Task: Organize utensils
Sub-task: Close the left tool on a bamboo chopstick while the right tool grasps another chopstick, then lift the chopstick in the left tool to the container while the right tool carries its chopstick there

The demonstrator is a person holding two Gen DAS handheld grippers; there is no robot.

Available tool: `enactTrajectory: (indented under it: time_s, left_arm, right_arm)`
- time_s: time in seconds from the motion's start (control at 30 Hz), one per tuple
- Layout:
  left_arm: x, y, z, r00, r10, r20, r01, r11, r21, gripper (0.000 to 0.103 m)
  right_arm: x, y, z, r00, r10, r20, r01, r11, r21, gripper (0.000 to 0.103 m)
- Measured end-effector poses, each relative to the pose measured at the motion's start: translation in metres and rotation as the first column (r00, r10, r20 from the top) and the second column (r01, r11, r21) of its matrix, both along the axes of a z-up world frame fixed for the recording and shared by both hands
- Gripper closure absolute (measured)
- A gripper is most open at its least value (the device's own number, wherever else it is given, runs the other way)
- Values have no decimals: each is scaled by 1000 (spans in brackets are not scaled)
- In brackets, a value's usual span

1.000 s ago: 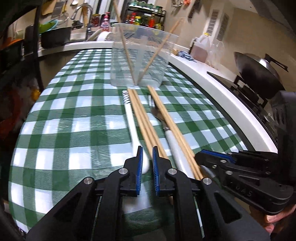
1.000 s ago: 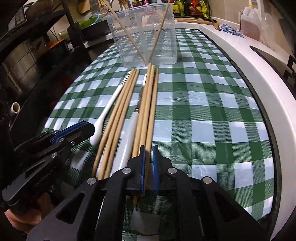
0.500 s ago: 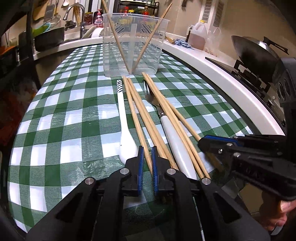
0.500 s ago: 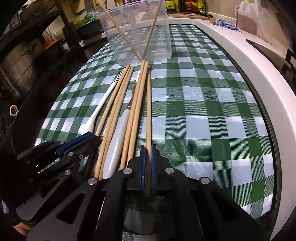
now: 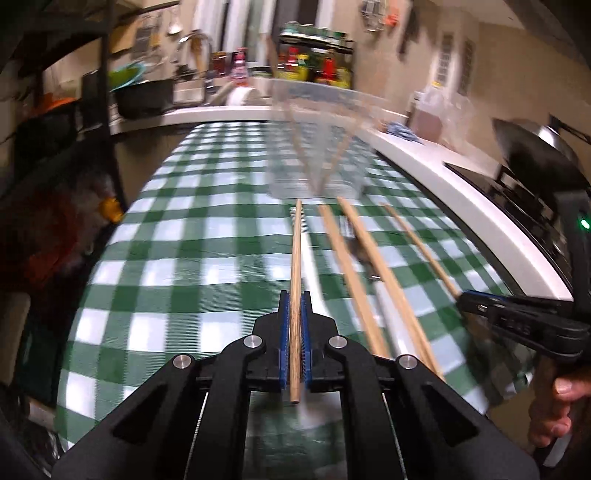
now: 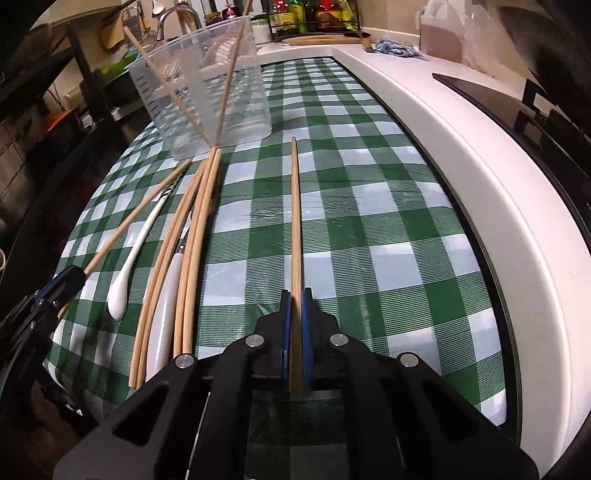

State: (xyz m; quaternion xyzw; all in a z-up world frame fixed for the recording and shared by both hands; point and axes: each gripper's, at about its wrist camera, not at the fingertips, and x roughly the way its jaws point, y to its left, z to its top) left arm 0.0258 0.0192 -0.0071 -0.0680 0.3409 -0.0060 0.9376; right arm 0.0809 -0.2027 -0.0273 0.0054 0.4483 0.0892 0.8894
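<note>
Chopstick pinched in left claw, another chopstick pinched in right claw

Domestic kitchen, warm artificial light. The tabletop carries a green-and-white checked cloth inside a white rim. At the far end: a sink faucet, a black rack of bottles and a beige wall. Dark shelving stands to the left; a black cooktop lies to the right.
</note>
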Motion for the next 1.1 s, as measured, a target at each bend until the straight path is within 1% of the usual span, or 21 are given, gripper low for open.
enactTrajectory:
  time_s: [0.1, 0.2, 0.37, 0.63, 0.77, 1.1]
  left_arm:
    - [7, 11, -10, 999, 25, -40, -26, 999, -29, 97]
    - [10, 13, -18, 998, 33, -61, -35, 999, -21, 97]
    - [8, 16, -26, 996, 41, -81, -44, 999, -26, 97]
    - [-2, 8, -27, 997, 33, -66, -32, 999, 25, 96]
    - [-3, 9, -27, 997, 34, -64, -33, 999, 25, 96]
    - [-5, 7, -28, 998, 39, -52, -37, 999, 39, 96]
  right_arm:
    - [0, 0, -1, 1000, 3, -2, -3, 1000, 6, 97]
    - [1, 0, -4, 1000, 2, -18, -2, 1000, 17, 96]
    - [-1, 2, -4, 1000, 0, -15, 0, 1000, 9, 96]
    - [-5, 7, -5, 1000, 9, 1, -9, 1000, -27, 95]
    - [-6, 10, -5, 1000, 19, 12, -18, 998, -53, 93]
    - [-9, 17, -6, 998, 38, 42, -33, 992, -118, 93]
